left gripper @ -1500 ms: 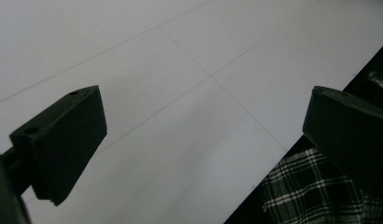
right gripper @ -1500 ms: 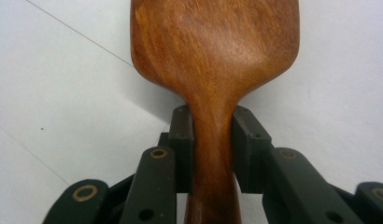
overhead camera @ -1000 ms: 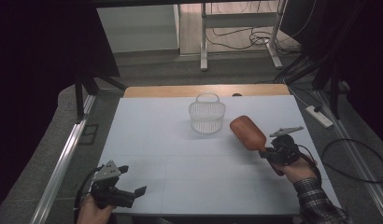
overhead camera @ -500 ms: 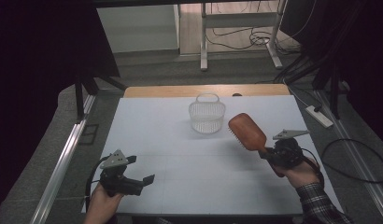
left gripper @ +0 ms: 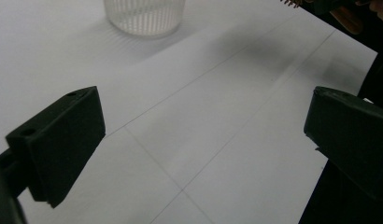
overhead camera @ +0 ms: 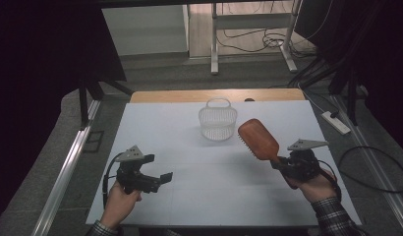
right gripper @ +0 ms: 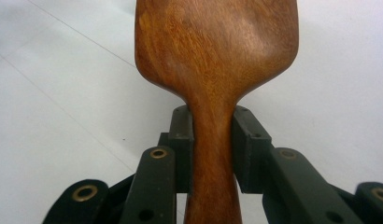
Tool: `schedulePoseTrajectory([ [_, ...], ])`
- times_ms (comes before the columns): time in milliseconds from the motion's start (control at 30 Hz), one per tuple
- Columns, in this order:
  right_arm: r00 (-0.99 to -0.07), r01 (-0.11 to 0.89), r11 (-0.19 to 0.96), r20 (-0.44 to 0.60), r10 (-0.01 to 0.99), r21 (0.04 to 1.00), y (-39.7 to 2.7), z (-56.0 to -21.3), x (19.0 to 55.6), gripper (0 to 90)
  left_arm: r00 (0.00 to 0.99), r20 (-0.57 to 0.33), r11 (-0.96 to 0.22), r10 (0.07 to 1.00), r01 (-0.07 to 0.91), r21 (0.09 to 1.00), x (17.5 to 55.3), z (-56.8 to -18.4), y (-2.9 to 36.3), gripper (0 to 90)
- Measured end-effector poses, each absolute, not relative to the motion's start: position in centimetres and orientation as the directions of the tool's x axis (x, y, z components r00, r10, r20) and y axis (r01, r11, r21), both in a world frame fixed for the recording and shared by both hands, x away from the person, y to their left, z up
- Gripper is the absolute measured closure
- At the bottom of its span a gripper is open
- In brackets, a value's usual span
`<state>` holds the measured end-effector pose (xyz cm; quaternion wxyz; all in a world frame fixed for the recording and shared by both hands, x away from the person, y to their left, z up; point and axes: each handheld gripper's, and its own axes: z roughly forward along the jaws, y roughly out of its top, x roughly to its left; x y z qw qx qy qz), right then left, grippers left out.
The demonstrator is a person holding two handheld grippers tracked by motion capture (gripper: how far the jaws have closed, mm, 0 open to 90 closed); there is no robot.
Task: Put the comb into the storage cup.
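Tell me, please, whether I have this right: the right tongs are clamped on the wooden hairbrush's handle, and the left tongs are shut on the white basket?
Not quite. The left tongs are open and hold nothing, well short of the white basket; the left gripper view shows bare table between the parted jaws. The rest stands: the right tongs are clamped on the handle of the wooden hairbrush.

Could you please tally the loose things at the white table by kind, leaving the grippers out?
Wooden hairbrush: 1
Clear plastic basket: 1
Total: 2
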<state>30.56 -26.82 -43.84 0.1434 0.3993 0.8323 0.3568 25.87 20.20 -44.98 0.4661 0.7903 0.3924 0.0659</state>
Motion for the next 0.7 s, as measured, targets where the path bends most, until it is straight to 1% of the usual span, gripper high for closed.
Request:
schedulePoseTrajectory([
  [267, -0.643, 0.539, 0.412, 0.043, 0.764, 0.735, -26.3, -43.5, 29.9, 72.2, 0.705, -0.271, -0.259, 0.655, 0.547, 0.796, 27.5, -44.5, 18.5, 0.0],
  [333, -0.644, 0.536, 0.396, 0.057, 0.763, 0.746, -26.1, -43.4, 29.7, 72.2, 0.717, -0.28, -0.263, 0.639, 0.545, 0.796, 28.0, -44.4, 17.8, 0.0],
  [533, -0.655, 0.525, 0.404, 0.053, 0.754, 0.749, -25.4, -43.4, 29.4, 72.2, 0.731, -0.288, -0.266, 0.619, 0.541, 0.798, 28.7, -44.1, 16.7, 0.0],
  [700, -0.665, 0.511, 0.4, 0.054, 0.745, 0.761, -25.0, -43.3, 29.2, 72.2, 0.742, -0.316, -0.257, 0.592, 0.545, 0.798, 29.6, -43.8, 15.5, 0.0],
])
